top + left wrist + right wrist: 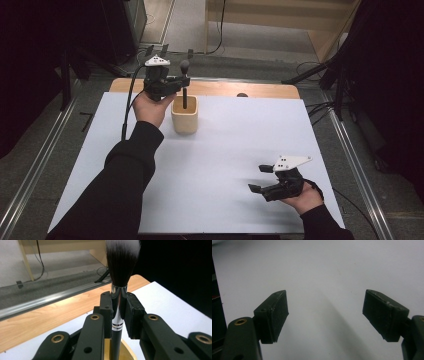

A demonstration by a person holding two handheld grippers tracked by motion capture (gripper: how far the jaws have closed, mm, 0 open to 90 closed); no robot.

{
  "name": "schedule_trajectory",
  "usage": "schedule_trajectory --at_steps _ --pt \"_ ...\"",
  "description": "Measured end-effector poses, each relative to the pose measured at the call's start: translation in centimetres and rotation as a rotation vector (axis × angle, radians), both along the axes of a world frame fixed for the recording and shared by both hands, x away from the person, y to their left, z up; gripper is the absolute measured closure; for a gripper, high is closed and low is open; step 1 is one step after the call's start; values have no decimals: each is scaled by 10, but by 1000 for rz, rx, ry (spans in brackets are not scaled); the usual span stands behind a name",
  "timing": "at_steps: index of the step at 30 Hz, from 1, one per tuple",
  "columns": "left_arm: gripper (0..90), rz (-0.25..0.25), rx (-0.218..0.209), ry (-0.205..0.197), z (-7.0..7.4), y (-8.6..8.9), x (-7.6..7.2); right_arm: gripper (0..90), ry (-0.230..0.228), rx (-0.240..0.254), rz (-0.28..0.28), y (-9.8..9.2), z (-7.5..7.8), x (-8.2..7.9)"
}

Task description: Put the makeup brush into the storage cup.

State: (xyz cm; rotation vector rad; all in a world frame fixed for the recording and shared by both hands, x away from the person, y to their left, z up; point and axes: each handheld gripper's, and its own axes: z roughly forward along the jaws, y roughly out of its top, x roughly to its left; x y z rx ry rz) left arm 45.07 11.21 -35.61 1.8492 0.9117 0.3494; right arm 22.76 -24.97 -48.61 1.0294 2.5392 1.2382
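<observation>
Black-handled makeup brush, soft dark bristles tipped white, silver ferrule, stands upright with its handle down in the rounded pale wooden cup at the far left of the white-covered bench. Left tongs pinch its slim handle just below the ferrule. Right tongs sit spread wide over bare white surface, near right, holding nothing.

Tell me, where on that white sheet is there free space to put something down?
Most of the white sheet is bare: the whole middle between the cup and the right gripper, and the far right corner. It is crowded only at the far left, where the left gripper holds the brush over the cup.
</observation>
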Motion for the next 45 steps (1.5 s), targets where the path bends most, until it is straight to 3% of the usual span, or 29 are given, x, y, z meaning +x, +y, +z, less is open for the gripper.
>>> schedule_trajectory --at_steps 2,13,20,27,30,42,43,45 --pt "787 4 -11 15 -2 1 2 214 0 2 1 0 0 0" --pt "787 12 8 12 -15 -3 7 214 2 -1 6 1 -1 1" --pt "786 28 -2 54 -32 1 10 214 4 3 3 1 -1 1" --pt "785 26 -5 68 -37 6 10 214 4 4 2 1 -1 1" --pt "783 25 19 69 -39 8 10 214 5 5 1 1 0 1" --pt "780 6 5 99 -42 8 9 215 5 7 3 1 0 1" --pt "753 -4 -13 109 -42 8 9 215 5 7 3 1 0 1" --pt "590 -9 -35 134 -40 10 9 215 6 7 3 1 0 1"
